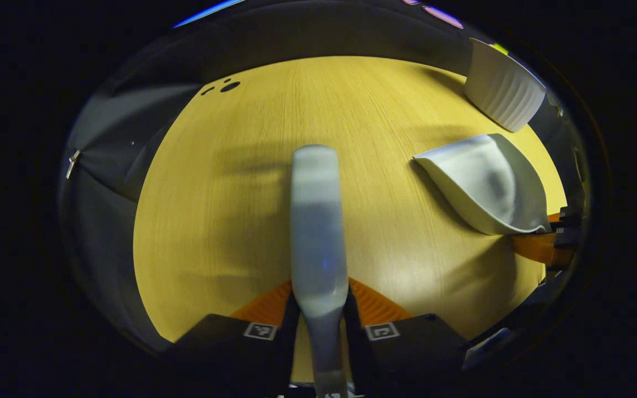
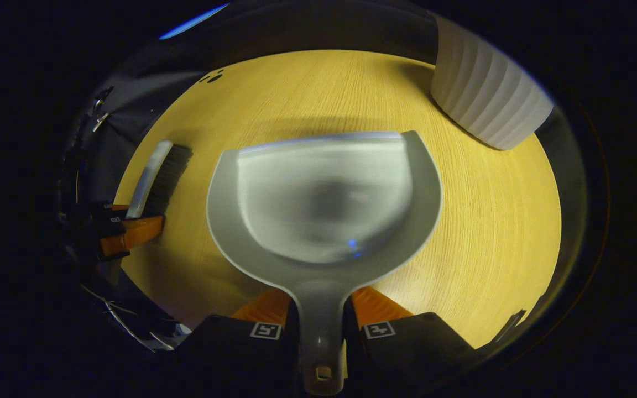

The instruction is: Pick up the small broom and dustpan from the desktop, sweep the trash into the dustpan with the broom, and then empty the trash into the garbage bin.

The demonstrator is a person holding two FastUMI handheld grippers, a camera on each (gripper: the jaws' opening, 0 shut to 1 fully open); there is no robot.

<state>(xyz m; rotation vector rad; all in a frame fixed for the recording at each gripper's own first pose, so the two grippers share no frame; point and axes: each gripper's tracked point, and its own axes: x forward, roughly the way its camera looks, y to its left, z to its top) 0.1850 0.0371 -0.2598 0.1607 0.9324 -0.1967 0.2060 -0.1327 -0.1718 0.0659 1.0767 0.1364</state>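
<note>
At the bottom of each view, my left gripper (image 1: pixel 318 326) clamps the broom (image 1: pixel 318 221), my right gripper (image 2: pixel 319 323) the dustpan (image 2: pixel 324 210) (both handles narrow); either could twist loose while sweeping.

A yellow wooden table

The table (image 1: pixel 230 210) has thin lines in its wood. A white bin with ridges (image 2: pixel 487 94) stands at its far right corner. Three small dark bits (image 1: pixel 224 86) lie close together near the far left edge.
</note>
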